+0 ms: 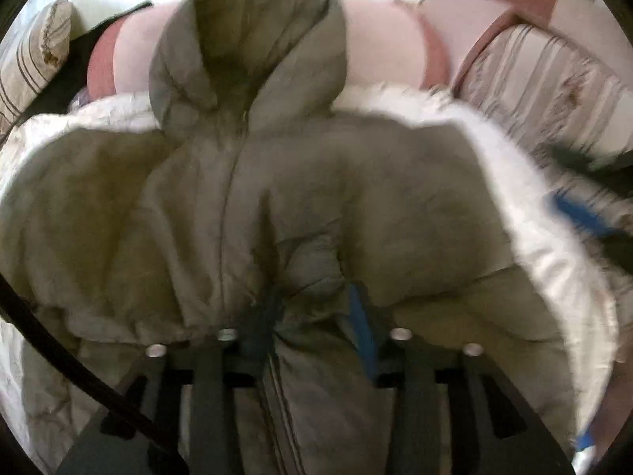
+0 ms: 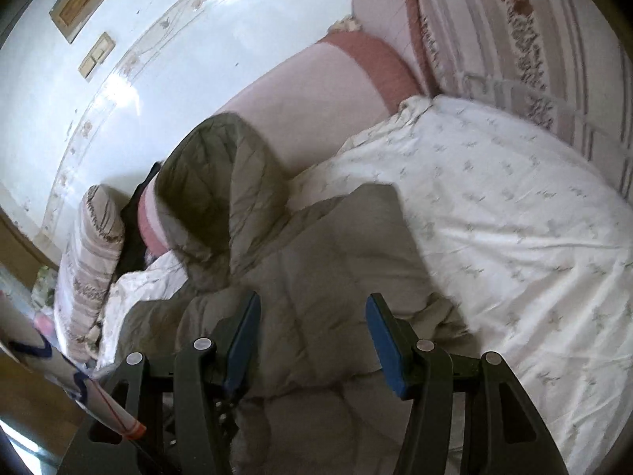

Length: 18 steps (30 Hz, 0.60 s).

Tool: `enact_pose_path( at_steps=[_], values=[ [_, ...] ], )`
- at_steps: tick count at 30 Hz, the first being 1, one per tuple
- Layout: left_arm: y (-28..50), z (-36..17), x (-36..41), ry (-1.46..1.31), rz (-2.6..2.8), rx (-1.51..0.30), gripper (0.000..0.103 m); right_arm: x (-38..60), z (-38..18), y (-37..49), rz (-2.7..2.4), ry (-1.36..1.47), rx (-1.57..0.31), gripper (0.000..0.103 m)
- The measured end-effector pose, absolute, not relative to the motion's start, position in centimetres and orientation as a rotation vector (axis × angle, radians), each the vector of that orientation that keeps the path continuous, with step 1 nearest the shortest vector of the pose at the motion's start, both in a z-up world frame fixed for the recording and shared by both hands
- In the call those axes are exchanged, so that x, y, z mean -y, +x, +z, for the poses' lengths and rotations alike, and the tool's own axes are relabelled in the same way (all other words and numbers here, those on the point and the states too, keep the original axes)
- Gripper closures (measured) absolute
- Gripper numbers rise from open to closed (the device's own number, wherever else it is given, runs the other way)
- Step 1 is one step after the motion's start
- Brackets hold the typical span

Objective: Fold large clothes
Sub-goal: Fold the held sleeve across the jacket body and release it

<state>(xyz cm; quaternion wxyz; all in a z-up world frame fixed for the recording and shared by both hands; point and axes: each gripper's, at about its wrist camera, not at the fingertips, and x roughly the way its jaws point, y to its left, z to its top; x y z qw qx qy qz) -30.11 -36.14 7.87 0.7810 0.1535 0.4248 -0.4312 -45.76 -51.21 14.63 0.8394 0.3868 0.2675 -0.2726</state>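
Jacket (image 1: 277, 198), an olive quilted one with a hood (image 1: 245, 55), is seen lying on the quilt (image 2: 514, 217) of a bed, with the hood toward the pink headboard (image 2: 316, 91) and a striped pillow (image 2: 514, 39) beside it. In the left wrist view, a bunch of the jacket's fabric near the zip is pinched between the fingers of the left gripper (image 1: 316, 301), which are closed tightly on it; one blue pad (image 1: 362, 328) is partly buried in the cloth. In the right wrist view, the right gripper (image 2: 312, 336) is held with its fingers spread apart and nothing between them, above the jacket's body. The folding is judged to be at an early or middle stage: the garment appears bunched and puffy rather than flat, the hood is not yet tucked in, and no neat, compact bundle is seen. Whether the sleeves have been brought in cannot be told, since much is blurred and the lower part is hidden by the grippers. What is left, by this judgement, is smoothing, folding the hood down and doubling the body over.
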Motion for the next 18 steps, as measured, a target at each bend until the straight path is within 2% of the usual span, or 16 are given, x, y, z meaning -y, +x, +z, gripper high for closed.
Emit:
enact_pose_path(
  at_steps=[2,6,11,16,18],
  values=[
    [-30.2,11.0,33.1,0.268,-0.946,-0.838,0.053,50.7,13.9,-44.7,-0.528,0.847,-0.583,0.039],
    [-27.5,13.9,27.0,0.133,-0.841,-0.768,0.044,49.0,11.1,-41.8,-0.400,0.930,-0.643,0.039],
    [-20.1,13.1,20.0,0.058,-0.546,-0.724,0.044,47.6,7.8,-39.5,-0.292,1.060,-0.675,0.042],
    [-13.8,10.4,15.3,-0.070,-0.461,-0.825,0.044,46.8,6.6,-37.5,-0.282,1.076,-0.676,0.047],
    [-12.7,9.6,14.4,-0.103,-0.455,-0.858,0.044,46.8,6.3,-36.7,-0.276,1.082,-0.679,0.053]
  ],
)
